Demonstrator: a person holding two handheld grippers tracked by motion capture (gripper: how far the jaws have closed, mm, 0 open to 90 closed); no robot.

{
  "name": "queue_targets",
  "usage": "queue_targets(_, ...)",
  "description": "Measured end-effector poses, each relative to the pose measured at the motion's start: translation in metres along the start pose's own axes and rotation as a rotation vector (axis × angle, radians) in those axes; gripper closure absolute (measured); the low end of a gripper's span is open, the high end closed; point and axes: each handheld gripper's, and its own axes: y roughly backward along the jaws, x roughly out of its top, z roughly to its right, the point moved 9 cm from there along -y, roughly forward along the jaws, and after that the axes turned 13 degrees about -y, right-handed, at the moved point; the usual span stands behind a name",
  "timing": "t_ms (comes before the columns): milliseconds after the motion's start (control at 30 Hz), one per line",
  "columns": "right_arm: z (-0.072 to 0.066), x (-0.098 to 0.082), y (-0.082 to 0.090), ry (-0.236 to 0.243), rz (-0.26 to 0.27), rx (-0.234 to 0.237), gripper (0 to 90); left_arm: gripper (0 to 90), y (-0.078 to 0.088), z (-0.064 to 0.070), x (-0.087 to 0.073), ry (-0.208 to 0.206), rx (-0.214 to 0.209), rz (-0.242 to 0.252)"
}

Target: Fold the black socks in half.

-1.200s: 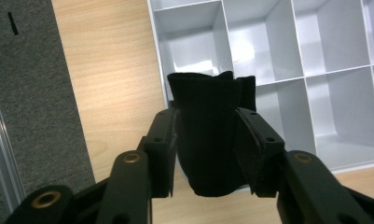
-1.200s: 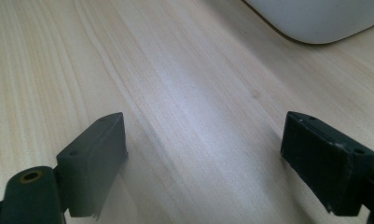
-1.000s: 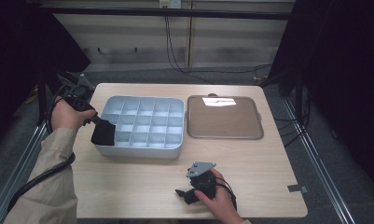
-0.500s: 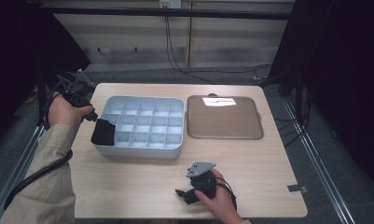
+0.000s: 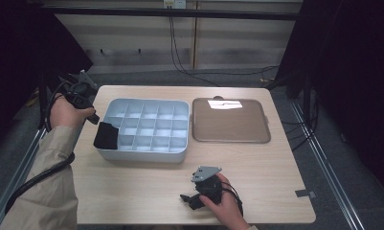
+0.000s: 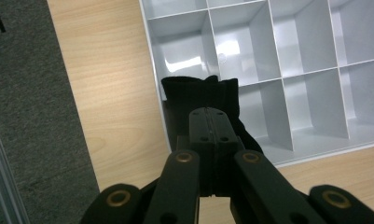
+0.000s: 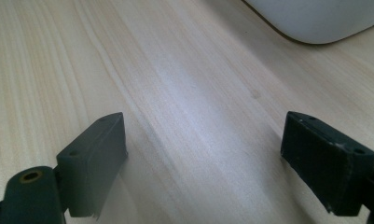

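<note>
1. A pale wooden desk (image 5: 146, 191) carries a white divided tray (image 5: 146, 127) toward its left half and a flat brown tray (image 5: 230, 120) just to the right of it, near the far edge.
2. A black cloth (image 5: 106, 135) hangs over the left wall of the divided tray, at the tray's near-left corner, partly inside a compartment and partly down the outer side.
3. The left gripper (image 5: 96, 120) sits at the desk's left edge, held in a hand with a beige sleeve behind it.
4. In the left gripper view its jaws have just been closing and now stand pressed together, and the black cloth (image 6: 201, 100) lies right at their tips; I cannot tell for certain how much fabric is pinched between them.
5. The right gripper (image 5: 187, 199) rests low by the near edge of the desk, in front of the divided tray.
6. In the right gripper view its jaws stand wide apart, with bare wood between them and a white rounded corner (image 7: 315, 18) ahead.
</note>
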Motion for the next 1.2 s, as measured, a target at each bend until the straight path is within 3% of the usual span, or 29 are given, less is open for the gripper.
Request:
queue_targets(533,0.000,0.000,0.000,0.000,0.000,0.002,13.7,90.0,-0.017,-0.004,-0.002,-0.003,0.015,-0.009)
queue_targets(1200,0.000,0.000,0.000,0.000,0.001,-0.002,13.7,90.0,-0.046,-0.001,-0.004,-0.003,-0.011,-0.017)
